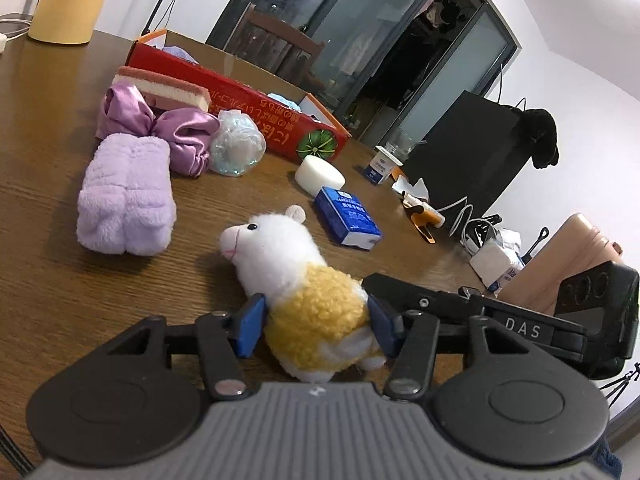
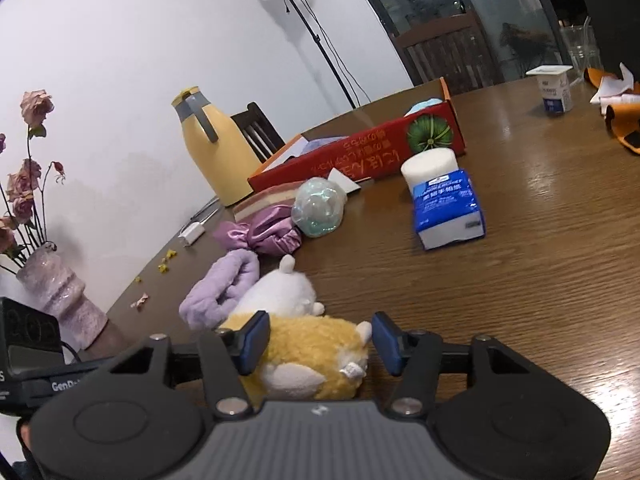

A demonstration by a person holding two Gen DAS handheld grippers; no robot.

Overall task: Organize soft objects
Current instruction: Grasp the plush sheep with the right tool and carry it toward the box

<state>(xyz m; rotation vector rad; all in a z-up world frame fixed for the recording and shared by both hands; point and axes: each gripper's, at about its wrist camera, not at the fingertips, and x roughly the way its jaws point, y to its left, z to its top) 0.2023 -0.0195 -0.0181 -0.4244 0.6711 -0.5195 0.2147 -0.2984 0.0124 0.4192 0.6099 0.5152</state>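
A white and yellow plush alpaca (image 1: 296, 280) lies on the wooden table (image 1: 60, 280). My left gripper (image 1: 316, 328) has its blue pads on both sides of the yellow body and presses into it. My right gripper (image 2: 320, 340) straddles the same plush alpaca (image 2: 312, 348) from the other end; its left pad touches the fur, its right pad stands a little apart. A lilac fluffy towel (image 1: 126, 196), a purple satin bow (image 1: 160, 128), a pink and cream sponge (image 1: 160, 88), a bagged bath puff (image 1: 238, 142) and a white foam block (image 1: 320, 174) lie nearby. A red cardboard box (image 1: 240, 100) holds pale blue soft items.
A blue tissue pack (image 1: 347, 222), a yoghurt cup (image 1: 382, 164), cables and a black speaker (image 1: 472, 160) lie at the right. A yellow jug (image 2: 212, 148) and a vase of dried roses (image 2: 52, 280) stand at the table's left side. A chair stands behind the box.
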